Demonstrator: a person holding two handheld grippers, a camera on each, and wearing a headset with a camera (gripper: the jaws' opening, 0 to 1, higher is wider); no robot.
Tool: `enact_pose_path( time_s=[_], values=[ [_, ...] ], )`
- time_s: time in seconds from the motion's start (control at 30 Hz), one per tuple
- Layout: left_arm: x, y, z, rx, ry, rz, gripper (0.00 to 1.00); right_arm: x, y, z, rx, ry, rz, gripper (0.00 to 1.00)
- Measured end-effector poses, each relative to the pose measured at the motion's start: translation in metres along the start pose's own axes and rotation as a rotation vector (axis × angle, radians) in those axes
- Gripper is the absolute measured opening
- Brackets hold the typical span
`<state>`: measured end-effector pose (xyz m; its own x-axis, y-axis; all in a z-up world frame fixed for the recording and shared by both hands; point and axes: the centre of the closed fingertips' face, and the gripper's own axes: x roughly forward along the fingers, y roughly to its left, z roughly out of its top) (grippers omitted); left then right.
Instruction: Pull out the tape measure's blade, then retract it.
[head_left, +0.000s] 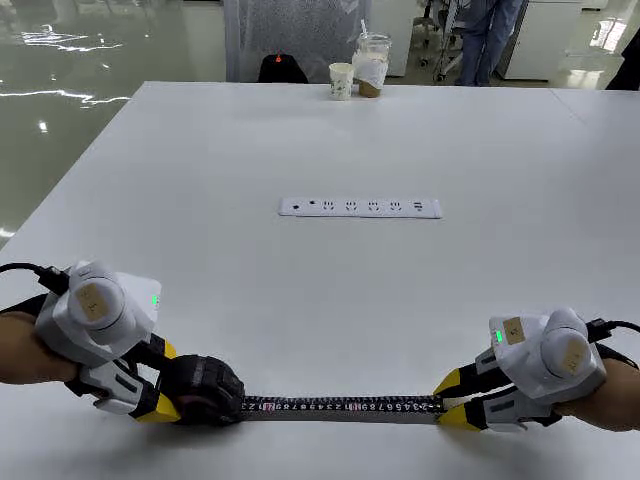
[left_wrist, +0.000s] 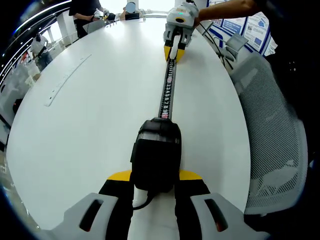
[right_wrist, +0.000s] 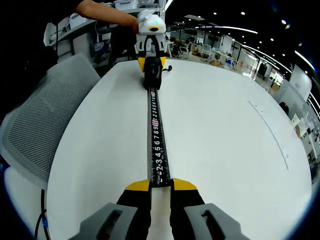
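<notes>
Fingers (left_wrist: 119, 176) of left gripper (left_wrist: 155, 176) clamped on the black tape measure (left_wrist: 157, 150) body, near left of the white tabletop (head_left: 330, 290). Right gripper (right_wrist: 161, 185) fingers pinched shut on the tip of the blade (right_wrist: 156, 135), which runs out straight between the two along the near edge. Further back: white power strip (head_left: 360, 207) mid-tabletop, paper cup (head_left: 341, 80) at the far edge.
</notes>
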<state>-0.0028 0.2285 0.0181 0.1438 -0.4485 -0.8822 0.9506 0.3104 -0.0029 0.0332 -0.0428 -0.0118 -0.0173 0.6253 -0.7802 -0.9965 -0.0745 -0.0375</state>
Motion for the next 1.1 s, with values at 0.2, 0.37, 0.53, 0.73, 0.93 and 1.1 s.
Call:
enact_pose_path(
  time_s=[0.2, 0.37, 0.53, 0.73, 0.93, 1.1],
  values=[
    [-0.001, -0.002, 0.001, 0.011, 0.006, 0.003, 0.26, 0.0, -0.001, 0.0, -0.007, 0.023, -0.005, 0.11],
    [-0.001, -0.002, 0.0, 0.009, 0.011, 0.002, 0.26, 0.0, -0.001, -0.001, -0.02, 0.045, -0.011, 0.12],
    [-0.001, -0.002, 0.001, 0.02, 0.018, 0.002, 0.27, -0.002, -0.003, -0.001, -0.02, 0.047, -0.021, 0.14],
    [-0.004, -0.001, 0.002, 0.011, 0.008, 0.007, 0.27, -0.006, -0.004, -0.001, -0.02, 0.046, -0.026, 0.16],
    [-0.01, -0.003, 0.001, -0.003, 0.002, 0.024, 0.38, -0.01, -0.002, -0.004, -0.013, 0.051, -0.038, 0.2],
    [-0.012, -0.002, -0.002, -0.027, -0.019, 0.05, 0.45, -0.015, -0.001, -0.003, -0.002, 0.052, -0.05, 0.24]
  ],
)
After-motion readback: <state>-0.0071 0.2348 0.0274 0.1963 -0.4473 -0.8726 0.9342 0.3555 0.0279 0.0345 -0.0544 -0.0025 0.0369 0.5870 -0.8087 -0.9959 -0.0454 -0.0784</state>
